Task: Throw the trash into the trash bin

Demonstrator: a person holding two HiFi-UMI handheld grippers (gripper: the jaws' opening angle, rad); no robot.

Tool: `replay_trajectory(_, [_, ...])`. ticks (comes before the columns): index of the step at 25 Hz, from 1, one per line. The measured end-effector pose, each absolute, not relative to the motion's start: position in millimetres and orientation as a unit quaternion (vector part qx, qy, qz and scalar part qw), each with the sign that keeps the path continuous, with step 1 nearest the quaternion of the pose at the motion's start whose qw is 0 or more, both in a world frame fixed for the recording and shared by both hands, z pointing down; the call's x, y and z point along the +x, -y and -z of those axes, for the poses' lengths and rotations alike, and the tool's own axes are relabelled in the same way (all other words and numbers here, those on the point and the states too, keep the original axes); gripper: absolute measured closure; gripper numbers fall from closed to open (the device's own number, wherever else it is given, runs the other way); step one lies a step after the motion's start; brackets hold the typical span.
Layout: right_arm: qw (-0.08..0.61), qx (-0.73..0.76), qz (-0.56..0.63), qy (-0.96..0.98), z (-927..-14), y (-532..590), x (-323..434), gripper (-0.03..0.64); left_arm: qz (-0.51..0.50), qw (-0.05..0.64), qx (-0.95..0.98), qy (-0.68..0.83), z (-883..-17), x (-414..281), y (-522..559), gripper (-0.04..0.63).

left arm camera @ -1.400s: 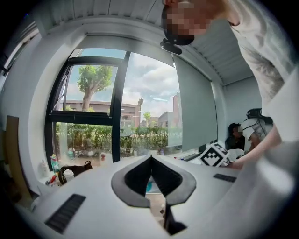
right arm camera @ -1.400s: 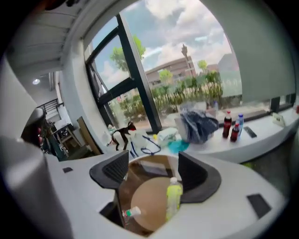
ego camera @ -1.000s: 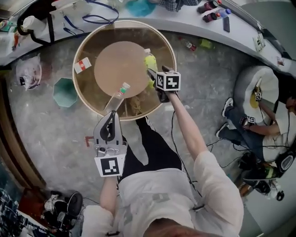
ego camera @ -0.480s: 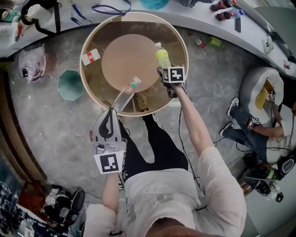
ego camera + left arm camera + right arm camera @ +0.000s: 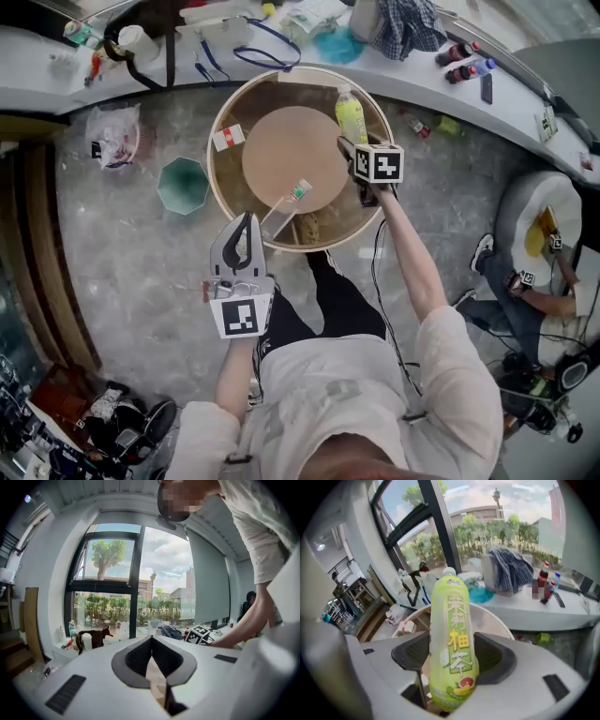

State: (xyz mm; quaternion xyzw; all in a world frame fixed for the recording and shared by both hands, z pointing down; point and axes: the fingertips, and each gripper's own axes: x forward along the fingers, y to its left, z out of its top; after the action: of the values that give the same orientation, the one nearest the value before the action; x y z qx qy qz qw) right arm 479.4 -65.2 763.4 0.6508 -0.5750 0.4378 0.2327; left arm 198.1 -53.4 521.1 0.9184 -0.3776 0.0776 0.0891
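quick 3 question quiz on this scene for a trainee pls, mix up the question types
1. True or false: the left gripper holds a bottle.
2. What stands between the right gripper's jaws? A) green bottle B) red-and-white carton C) clear bottle
3. Fill in: the teal bin stands on the ____, beside the round table.
Key: 1 false, its jaws are shut and empty. 2 A, those jaws have just been closing on it. 3 floor.
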Motion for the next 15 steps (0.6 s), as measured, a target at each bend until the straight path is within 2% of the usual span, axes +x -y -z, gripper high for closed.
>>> replay_trajectory(5, [0.123, 0.667, -0.303, 0.669, -582, 142, 436, 0.319, -0.001, 0.031, 0.912, 0.408, -425, 186, 90, 0.584])
replay_trajectory(8, [0.073, 0.661, -0.269, 0.697, -493, 120, 395, 0.319, -0.001, 0.027, 0.910, 0.414, -386, 167, 86, 0.583])
replay_trajectory(12, [0.008, 0.633, -0.233, 0.738, -410, 106, 334, 0.319, 0.025, -0.006, 0.907, 0.421, -333, 143, 100, 0.584])
replay_trajectory(15, [-0.014, 0.608, -0.198, 0.768, -377, 93, 293, 0.319, 0.044, -0.026, 0.897, 0.440, -318, 123, 111, 0.583])
